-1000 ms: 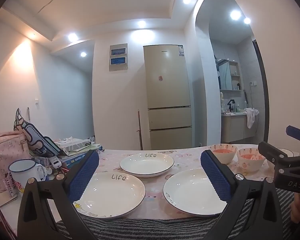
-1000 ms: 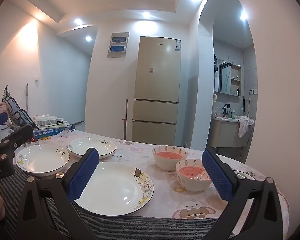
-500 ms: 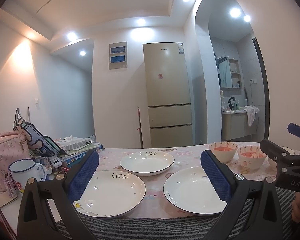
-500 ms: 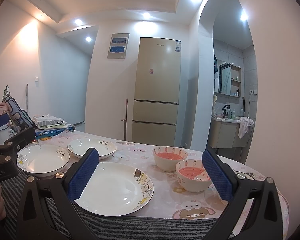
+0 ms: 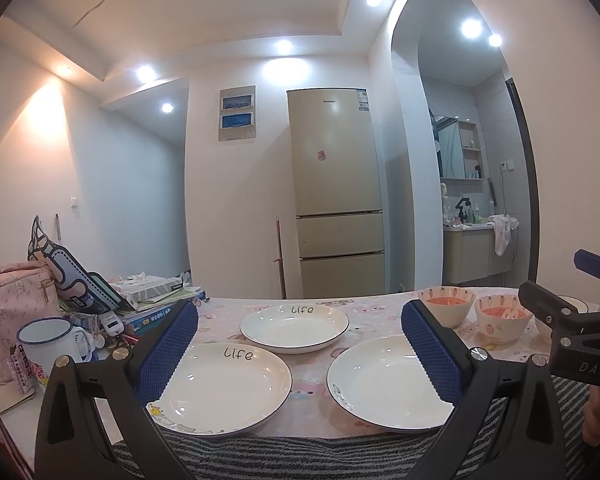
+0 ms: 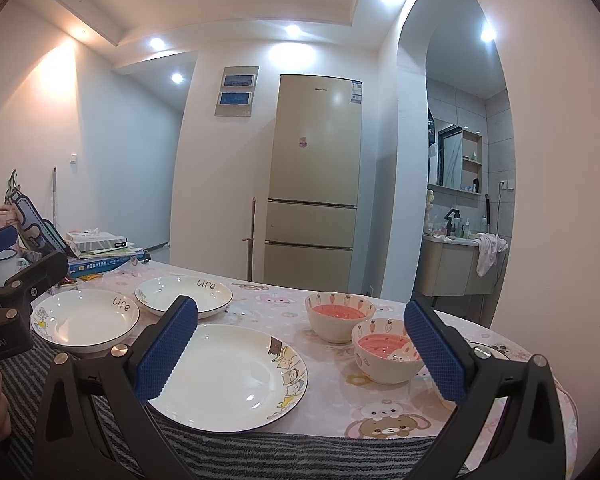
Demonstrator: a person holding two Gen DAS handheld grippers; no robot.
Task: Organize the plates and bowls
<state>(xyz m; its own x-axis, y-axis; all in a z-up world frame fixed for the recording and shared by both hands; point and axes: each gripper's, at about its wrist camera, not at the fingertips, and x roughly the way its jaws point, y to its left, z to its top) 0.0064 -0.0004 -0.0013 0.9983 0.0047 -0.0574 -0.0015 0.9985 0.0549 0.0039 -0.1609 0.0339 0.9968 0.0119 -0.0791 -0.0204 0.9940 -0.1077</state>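
White plates fill the near half of the table, which wears a pink cartoon-print cloth. From our left wrist camera we see the near-left plate, lettered "Life", just past the left finger of our left gripper. A second "Life" plate sits behind it, and a third plate lies to the right, partly hidden by the right finger. Our left gripper's jaws are spread wide and hold nothing; it hangs in front of the table's near edge.

From our right wrist camera, our right gripper is likewise spread wide with nothing between its blue pads. The plate with cartoon animals on its rim lies just beyond its left finger. Two strawberry-print bowls with pink insides stand to the right of the plates: the farther bowl and the nearer bowl, close beside each other; we cannot tell whether they touch. The right finger covers part of the nearer one.

At the table's left end we see a white enamel mug, a pink bag and a stack of books. A beige refrigerator stands against the far wall.
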